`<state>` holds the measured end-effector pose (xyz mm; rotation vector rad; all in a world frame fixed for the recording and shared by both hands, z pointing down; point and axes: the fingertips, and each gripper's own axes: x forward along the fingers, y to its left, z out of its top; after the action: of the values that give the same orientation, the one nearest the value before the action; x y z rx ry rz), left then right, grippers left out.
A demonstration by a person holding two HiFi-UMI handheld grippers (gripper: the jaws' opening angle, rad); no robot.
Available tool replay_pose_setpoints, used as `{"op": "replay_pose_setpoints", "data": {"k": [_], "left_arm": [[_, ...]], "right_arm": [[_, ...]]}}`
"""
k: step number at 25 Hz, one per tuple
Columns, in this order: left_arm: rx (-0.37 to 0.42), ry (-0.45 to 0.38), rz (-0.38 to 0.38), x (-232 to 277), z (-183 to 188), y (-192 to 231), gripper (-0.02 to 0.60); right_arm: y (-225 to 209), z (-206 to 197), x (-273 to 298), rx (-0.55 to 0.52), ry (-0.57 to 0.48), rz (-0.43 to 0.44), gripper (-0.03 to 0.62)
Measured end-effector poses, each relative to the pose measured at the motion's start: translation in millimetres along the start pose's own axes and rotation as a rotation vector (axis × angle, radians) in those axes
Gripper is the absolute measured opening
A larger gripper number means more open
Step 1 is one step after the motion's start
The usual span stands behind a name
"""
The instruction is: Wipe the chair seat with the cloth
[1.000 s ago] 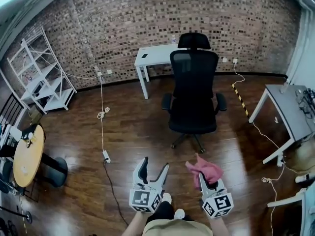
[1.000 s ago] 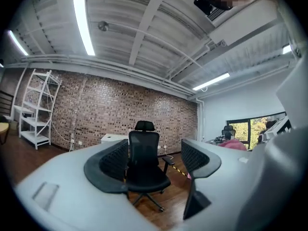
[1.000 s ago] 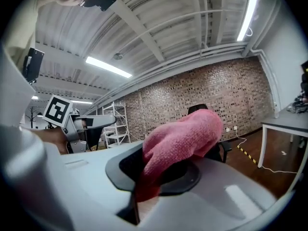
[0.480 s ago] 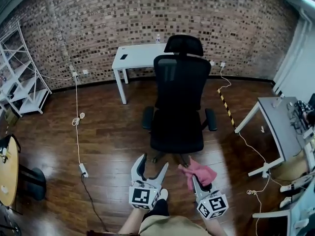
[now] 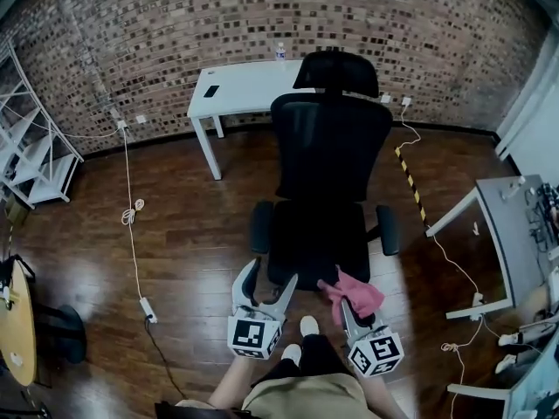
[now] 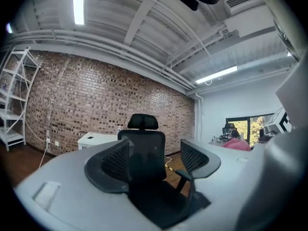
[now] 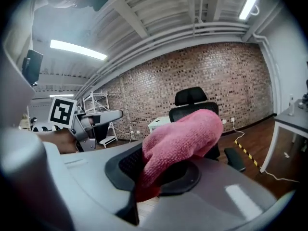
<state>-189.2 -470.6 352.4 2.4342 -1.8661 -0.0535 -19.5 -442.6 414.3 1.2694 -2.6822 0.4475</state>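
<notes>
Below the head camera, the black mesh office chair [image 5: 330,138] stood facing the person, its flat black padded seat [image 5: 316,234] directly ahead of both tools. The left gripper [image 5: 268,274] hovered at the seat's front edge, jaws spread with nothing in them. The right gripper [image 5: 349,304] was clamped on a crumpled pink terry cloth [image 5: 354,290], which bunched above the jaws at the seat's front right corner. Whether the cloth touched the seat could not be told. A white rectangular desk [image 5: 240,90] stood behind the chair by the brick wall.

Through the left gripper view, the jaws stood wide apart and empty, framing the chair's backrest [image 6: 143,141], while the pink cloth [image 6: 238,144] showed small off to the right.

Through the right gripper view, the jaws pinched the cloth [image 7: 180,138] at its lower fold, and the rest spilled up and forward, hiding most of the chair except its headrest [image 7: 192,96]. The left gripper [image 7: 91,121] showed alongside at the left.

By these views, the seat lay forward and a little left of the cloth, so the right gripper was the one placed to lower it and sweep leftward and toward the backrest.
</notes>
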Motion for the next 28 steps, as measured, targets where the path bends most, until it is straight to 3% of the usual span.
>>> {"op": "replay_pose_setpoints", "data": {"k": [7, 11, 16, 21, 22, 23, 28], "left_arm": [[-0.01, 0.102, 0.012, 110.5, -50.2, 55.4, 0.318], [-0.039, 0.179, 0.065, 180.5, -82.6, 101.0, 0.318], [-0.056, 0.266, 0.07, 258.1, -143.9, 148.3, 0.318], [-0.089, 0.36, 0.056, 301.0, -207.3, 193.3, 0.316], [-0.094, 0.373, 0.053, 303.9, -216.2, 197.1, 0.313], [-0.097, 0.381, 0.048, 309.9, -225.4, 201.2, 0.304], [-0.107, 0.43, 0.024, 337.8, -268.5, 231.2, 0.293]], "right_arm": [[-65.0, -36.9, 131.9, 0.055, 0.143, 0.123, 0.049], [-117.2, -68.6, 228.9, 0.083, 0.242, 0.158, 0.051], [-177.7, -143.6, 347.2, 0.204, 0.38, 0.196, 0.057], [-188.5, -228.0, 463.1, 0.265, 0.486, 0.178, 0.13], [-188.5, -239.3, 483.1, 0.274, 0.491, 0.172, 0.127], [-190.5, -246.4, 505.6, 0.277, 0.484, 0.174, 0.058], [-197.4, -284.7, 611.4, 0.328, 0.458, 0.152, 0.048]]}}
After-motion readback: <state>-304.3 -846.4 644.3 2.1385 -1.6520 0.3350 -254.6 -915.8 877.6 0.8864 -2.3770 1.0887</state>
